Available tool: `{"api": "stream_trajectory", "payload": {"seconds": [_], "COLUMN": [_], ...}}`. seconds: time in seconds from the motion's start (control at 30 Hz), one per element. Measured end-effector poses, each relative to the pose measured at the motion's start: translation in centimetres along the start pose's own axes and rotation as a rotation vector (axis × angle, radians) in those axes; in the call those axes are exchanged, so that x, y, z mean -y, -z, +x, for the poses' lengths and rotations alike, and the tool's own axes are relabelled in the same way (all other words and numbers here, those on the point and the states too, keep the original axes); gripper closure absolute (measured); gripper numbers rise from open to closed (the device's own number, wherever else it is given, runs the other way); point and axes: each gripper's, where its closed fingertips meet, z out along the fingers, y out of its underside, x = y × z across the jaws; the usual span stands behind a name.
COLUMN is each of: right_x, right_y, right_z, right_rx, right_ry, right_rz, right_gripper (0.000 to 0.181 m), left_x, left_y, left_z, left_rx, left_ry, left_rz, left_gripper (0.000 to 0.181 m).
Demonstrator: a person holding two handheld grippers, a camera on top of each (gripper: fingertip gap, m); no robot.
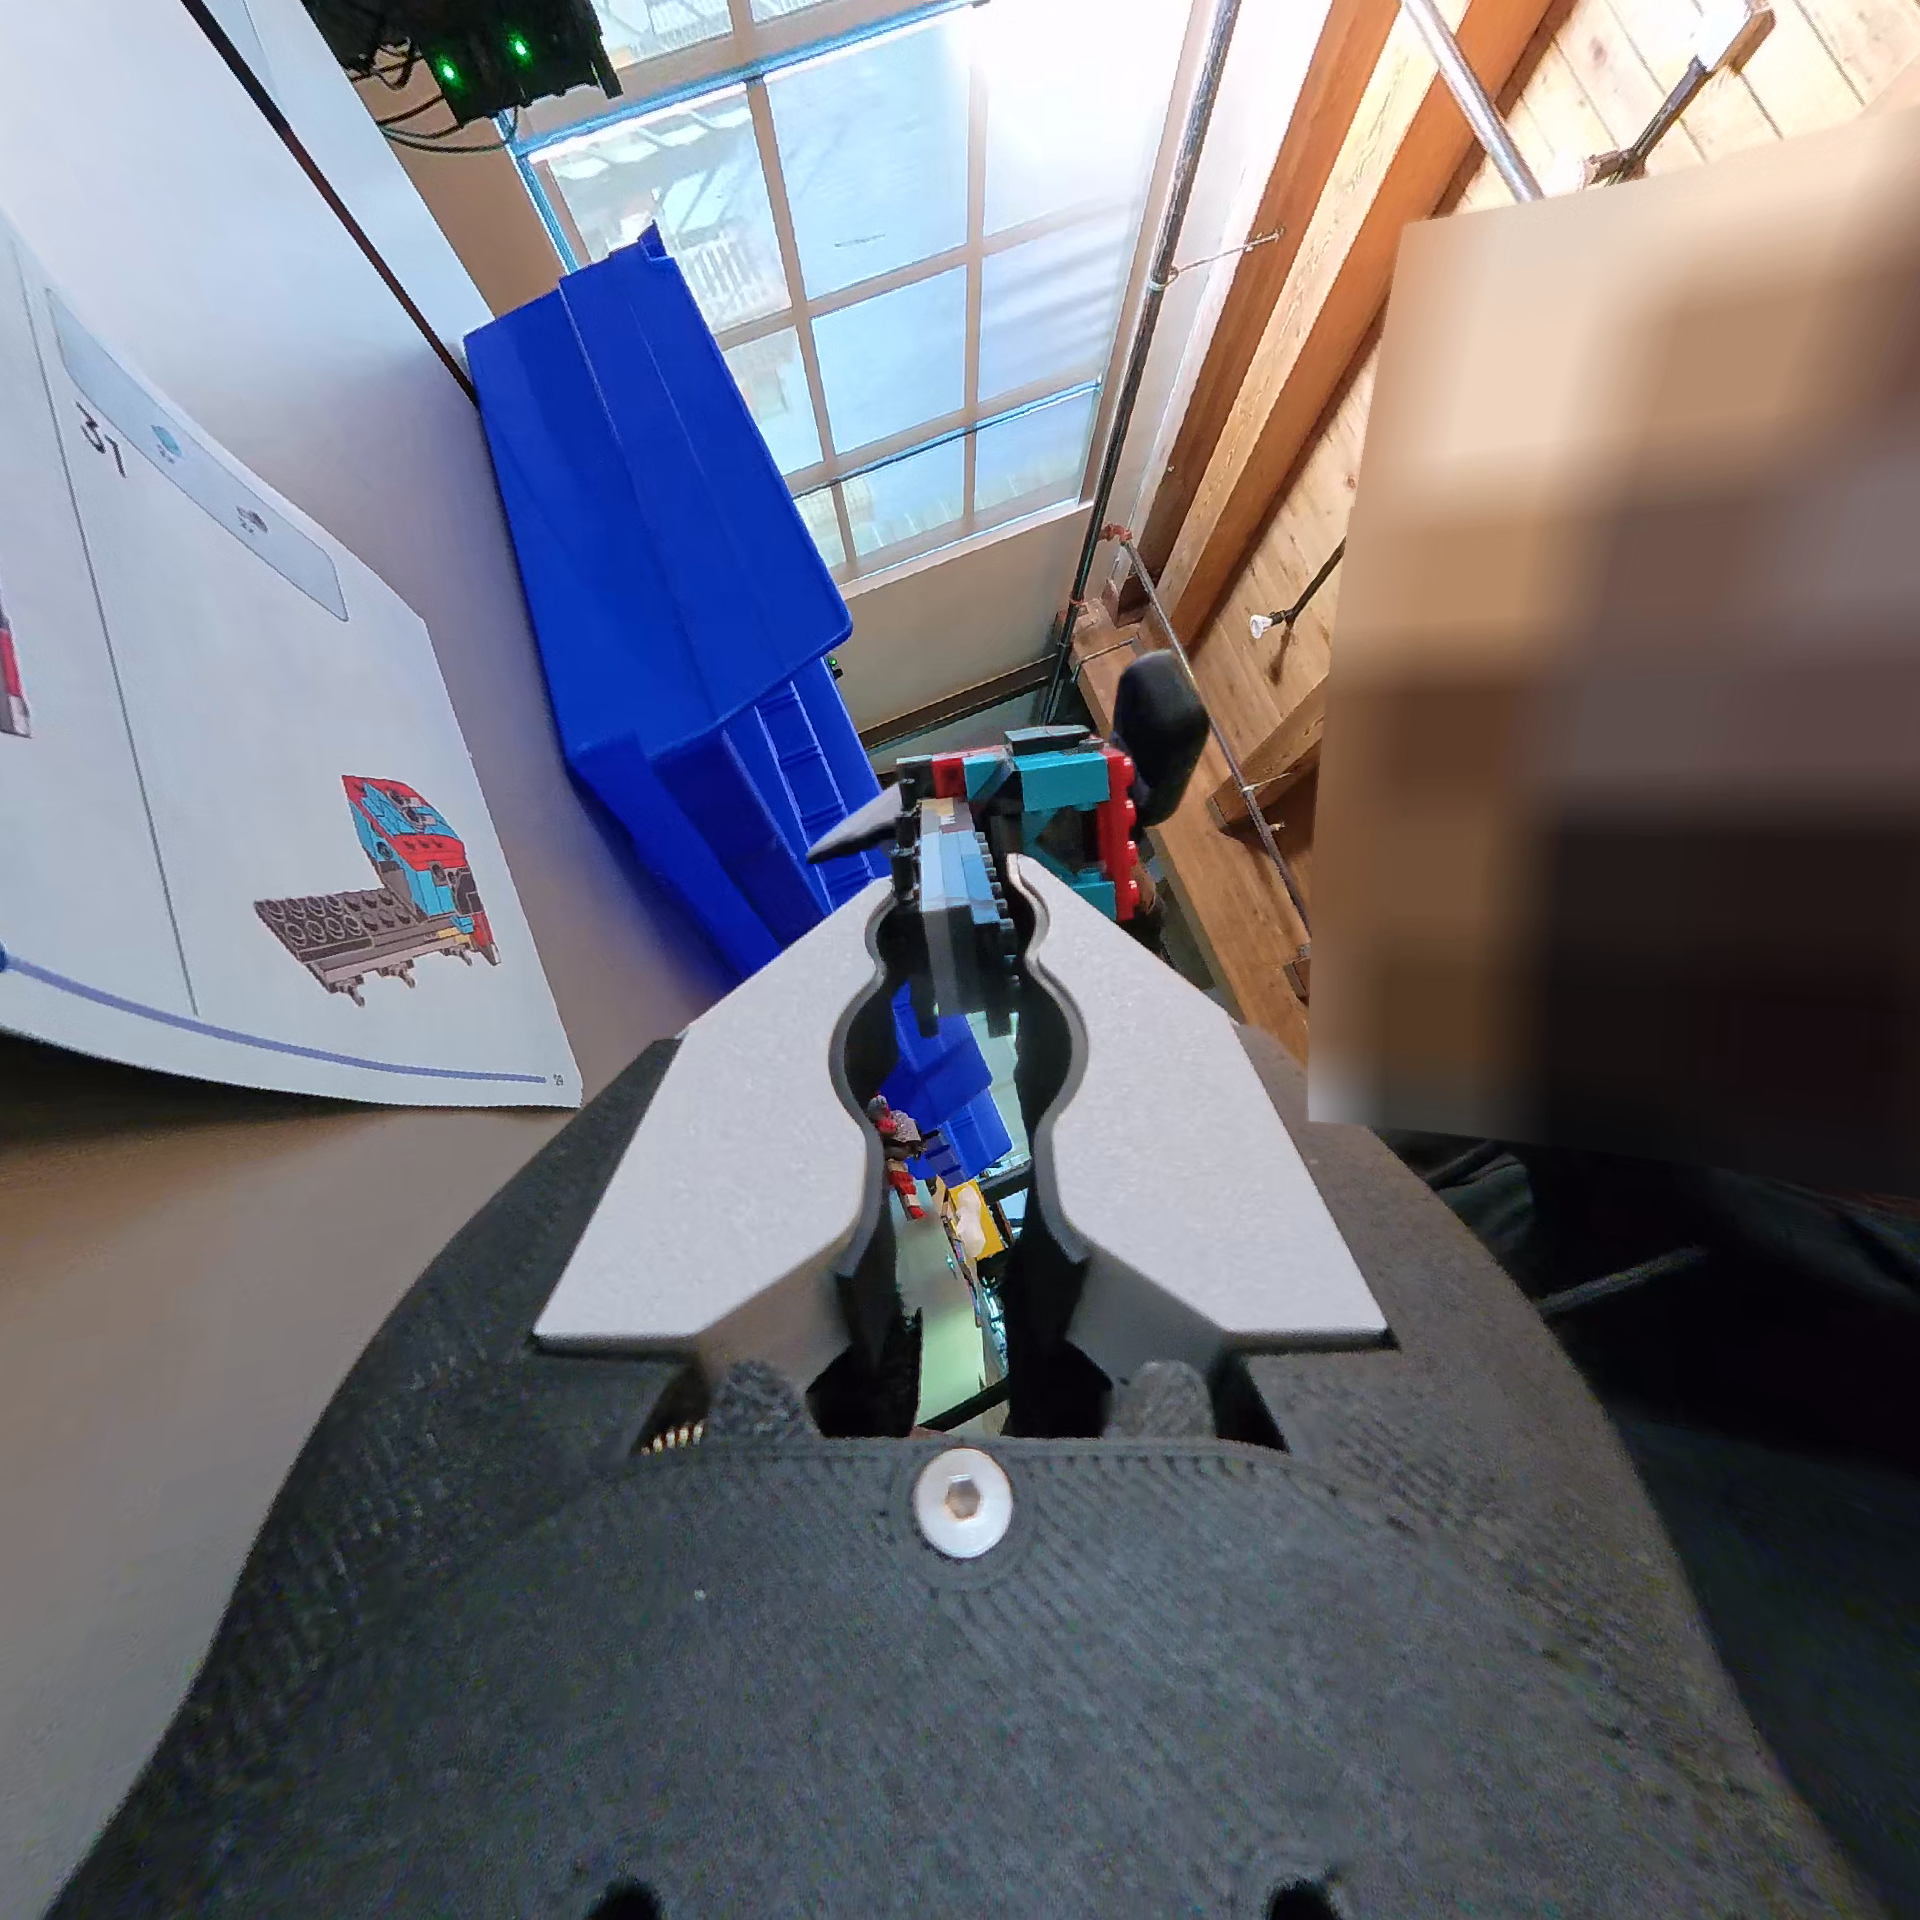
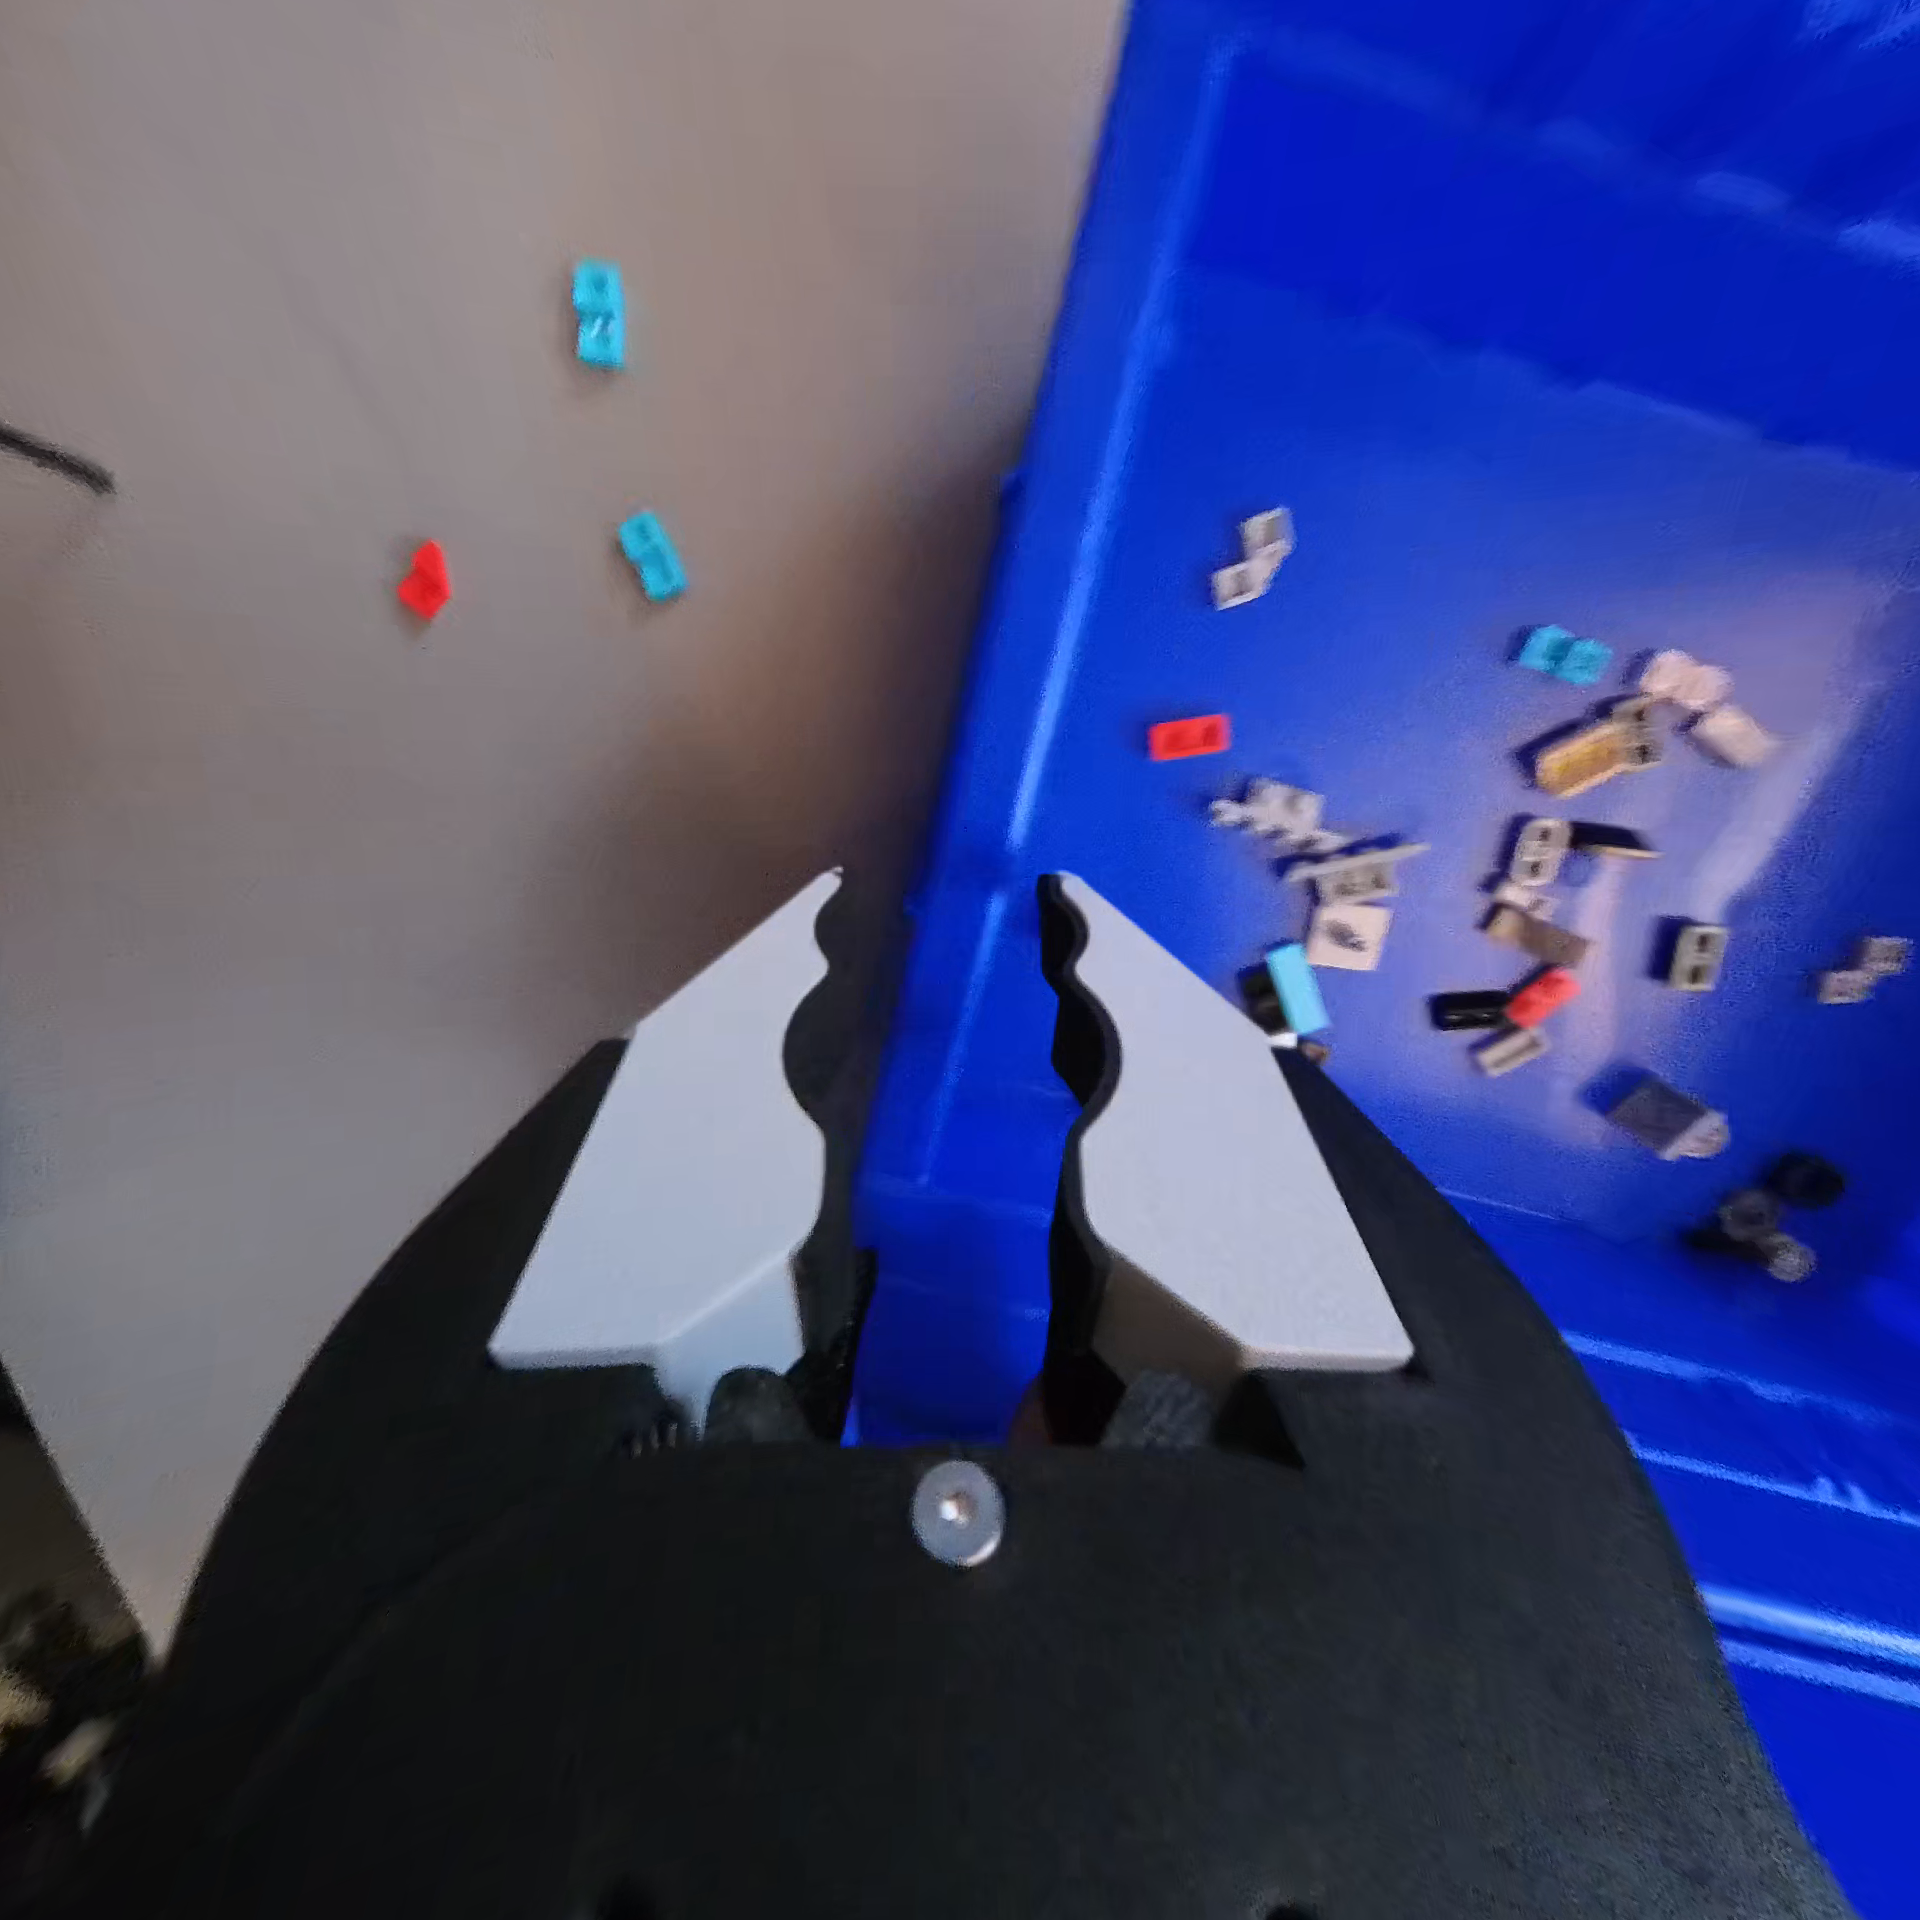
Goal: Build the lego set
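One grey, teal and red partly built lego model point(image 1: 971, 883) is pinched by the left hand-held gripper point(image 1: 961, 894), long axis pointing away. Beside the blue plastic bin point(image 2: 1455, 416), two teal bricks point(image 2: 600, 314) and one red brick point(image 2: 424, 580) are seen far left on the beige surface point(image 2: 312, 831); the right hand-held gripper point(image 2: 940, 878) is spread, empty.

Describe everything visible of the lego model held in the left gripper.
The lego model is a partly built plastic assembly: a grey studded plate edge-on between the jaws of the left gripper, which are shut on it. Beyond them sit teal and red bricks, a black wedge sticking out left and a black rounded part on the far end. It is held in the air.
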Motion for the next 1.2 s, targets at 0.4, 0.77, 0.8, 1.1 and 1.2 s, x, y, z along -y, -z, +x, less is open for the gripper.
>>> {"api": "stream_trajectory", "payload": {"seconds": [0.4, 0.77, 0.8, 1.1, 1.2], "right_x": [2.6, -1.2, -1.7, -6.0, -7.7], "right_y": [1.1, 9.2, 9.4, 11.8, 12.8], "right_z": [-4.5, -1.0, -1.1, -2.6, -3.7], "right_rx": [0.041, -0.177, -0.185, -0.283, -0.325], "right_ry": [-0.073, -0.333, -0.348, -0.476, -0.503], "right_rz": [0.163, 0.477, 0.493, 0.714, 0.787], "right_gripper": [0.134, 0.137, 0.137, 0.137, 0.138], "left_x": [0.1, 0.1, 0.1, -0.3, -0.4], "left_y": [0.2, 0.1, 0.0, -0.4, -0.5], "left_z": [0.1, -0.1, -0.1, -0.9, -1.3], "left_rx": [-0.002, 0.002, 0.003, 0.067, 0.098], "left_ry": [-0.005, 0.004, 0.006, -0.017, -0.026], "left_rz": [0.010, 0.009, 0.007, -0.018, -0.025], "left_gripper": [0.165, 0.165, 0.165, 0.165, 0.165]}}
